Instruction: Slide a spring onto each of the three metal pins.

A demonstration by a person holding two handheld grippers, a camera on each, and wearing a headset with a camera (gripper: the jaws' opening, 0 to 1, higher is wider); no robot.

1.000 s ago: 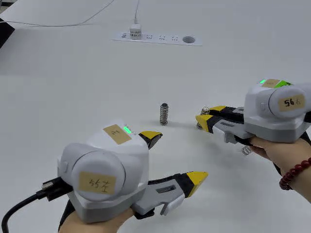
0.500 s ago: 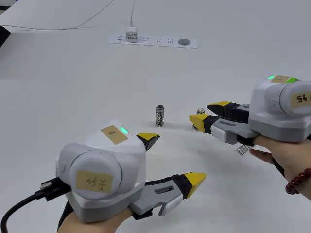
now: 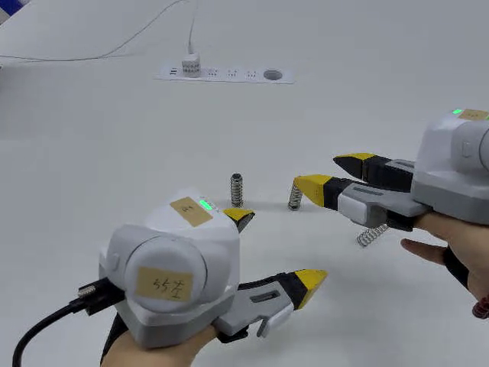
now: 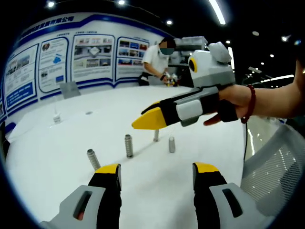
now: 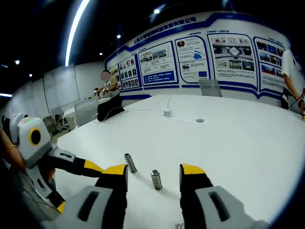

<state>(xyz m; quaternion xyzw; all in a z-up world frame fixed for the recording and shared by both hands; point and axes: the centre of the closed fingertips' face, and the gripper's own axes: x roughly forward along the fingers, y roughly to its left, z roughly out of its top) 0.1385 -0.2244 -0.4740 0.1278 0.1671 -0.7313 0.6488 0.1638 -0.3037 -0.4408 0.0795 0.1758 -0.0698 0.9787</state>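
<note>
A spring (image 3: 237,189) stands upright on the white table (image 3: 114,153), and a second spring (image 3: 295,196) stands just right of it. A third spring (image 3: 368,235) lies tilted under the right gripper's body. My right gripper (image 3: 327,173) hovers open, its lower fingertip beside the second spring and nothing between the jaws. In the right gripper view, two upright springs (image 5: 129,162) (image 5: 156,179) stand ahead of the open right gripper (image 5: 153,171). My left gripper (image 3: 275,246) is open and empty near the front. In its own view the left gripper (image 4: 156,169) faces several springs (image 4: 128,145).
A white power strip (image 3: 221,74) with a plugged charger and cable lies at the far side of the table. Other people work at a table further back (image 5: 107,90). The person's hand with a bead bracelet (image 4: 249,98) holds the right gripper.
The right gripper's jaws have opened wider and its tips have drawn back slightly from the second spring. The head camera has shifted. The left gripper stays in place.
</note>
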